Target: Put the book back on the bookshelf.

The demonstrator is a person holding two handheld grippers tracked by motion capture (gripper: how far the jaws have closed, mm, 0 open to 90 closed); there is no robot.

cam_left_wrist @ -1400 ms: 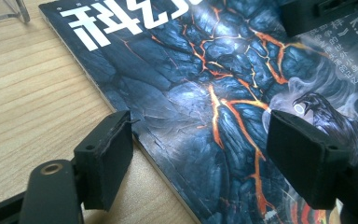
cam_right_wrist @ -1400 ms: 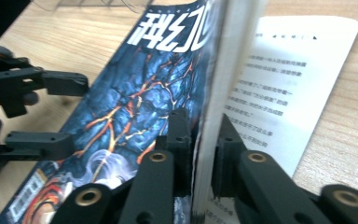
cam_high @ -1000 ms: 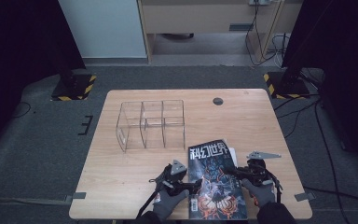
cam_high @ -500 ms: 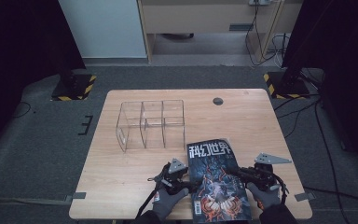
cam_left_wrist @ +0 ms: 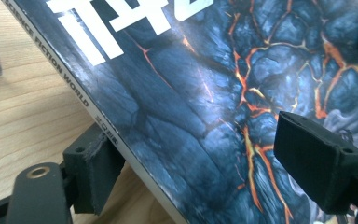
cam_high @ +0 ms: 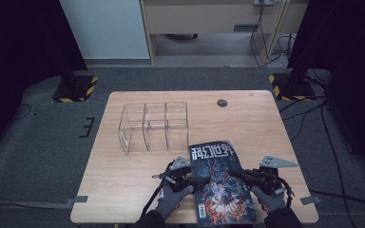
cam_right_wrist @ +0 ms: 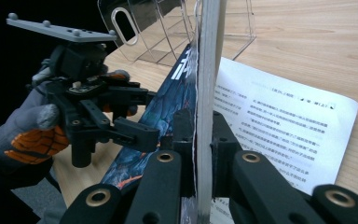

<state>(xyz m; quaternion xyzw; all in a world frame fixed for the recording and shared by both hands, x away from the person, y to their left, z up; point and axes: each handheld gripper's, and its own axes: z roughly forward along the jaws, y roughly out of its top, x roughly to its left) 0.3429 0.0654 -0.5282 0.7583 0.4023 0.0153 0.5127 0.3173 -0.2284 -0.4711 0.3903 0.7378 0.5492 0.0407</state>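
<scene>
Magazine [cam_high: 221, 183] sits at the near edge of the table [cam_high: 138, 190], between my two grippers, its dark cover with orange cracks and white title characters facing up in the high view. My right gripper [cam_right_wrist: 196, 154] is clamped on the magazine's open page edge; in the right gripper view both black jaws press against the pale stack of pages, which rises edge-on straight up from between them. Past that gripper's right jaw a loose printed sheet [cam_right_wrist: 284, 130] lies flat on the wood. My left gripper [cam_left_wrist: 205, 158] has its jaws apart: in the left gripper view one jaw sits under the spine side and the other stands over the cover, with a gap showing above the paper. From the right gripper view I see my gloved left hand [cam_right_wrist: 23, 128] wrapped around that left gripper, its grey plate on top. Beyond both grippers, farther out on the table, stands a clear plastic organizer [cam_high: 154, 126] with several compartments, just past the magazine's far edge. A small dark round disc [cam_high: 222, 102] lies near the far side of the table.
</scene>
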